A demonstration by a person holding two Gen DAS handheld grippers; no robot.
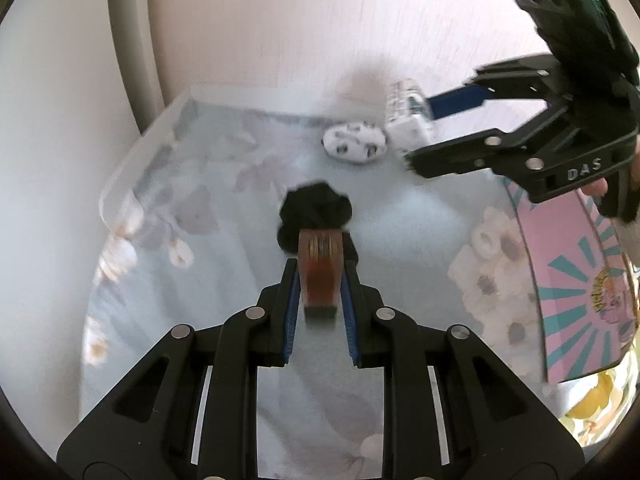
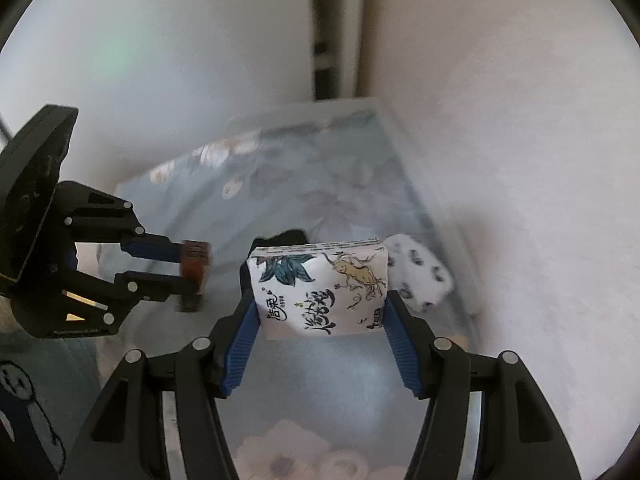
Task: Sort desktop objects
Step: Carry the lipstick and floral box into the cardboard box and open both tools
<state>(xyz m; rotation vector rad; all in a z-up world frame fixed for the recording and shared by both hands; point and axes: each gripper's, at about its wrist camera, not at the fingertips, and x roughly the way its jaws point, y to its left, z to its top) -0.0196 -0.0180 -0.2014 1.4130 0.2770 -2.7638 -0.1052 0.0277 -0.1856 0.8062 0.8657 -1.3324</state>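
Pale wall (image 1: 248,32) behind, with a grey vertical post (image 1: 124,40) rising at the left in the left wrist view. Below it, a tabletop under a light blue floral cloth (image 1: 168,248), its clear plastic cover lip (image 1: 120,184) curling up along the far-left edge. Wide bare cloth open at left and centre; more crowded to the right.

At the right edge, lying flat, a pink card with teal rays (image 1: 576,300), partly under the other tool. Near the back wall, a white pouch with dark spots (image 1: 354,142), resting on the cloth just beside the wall, with a narrow strip of free cloth in front. Mid-table, a black scrunchie (image 1: 316,210), lying loose, directly beyond the left tips.

Right gripper (image 2: 320,304) clamped on a tissue pack (image 2: 320,288) printed with leaves and a golden figure, blue pads pressing both short sides, pack lifted clear of the cloth and close to the spotted pouch at its right. Seen from the left wrist view as well, entering from the upper right, the pack (image 1: 406,120) at its tips.

Left gripper (image 1: 320,280) pinched together on a small reddish-brown tape dispenser (image 1: 320,272), held upright between the blue pads, raised off the table. From the right wrist view, same dispenser (image 2: 194,268) blurred, well apart from the tissue pack, open cloth between the two tools.
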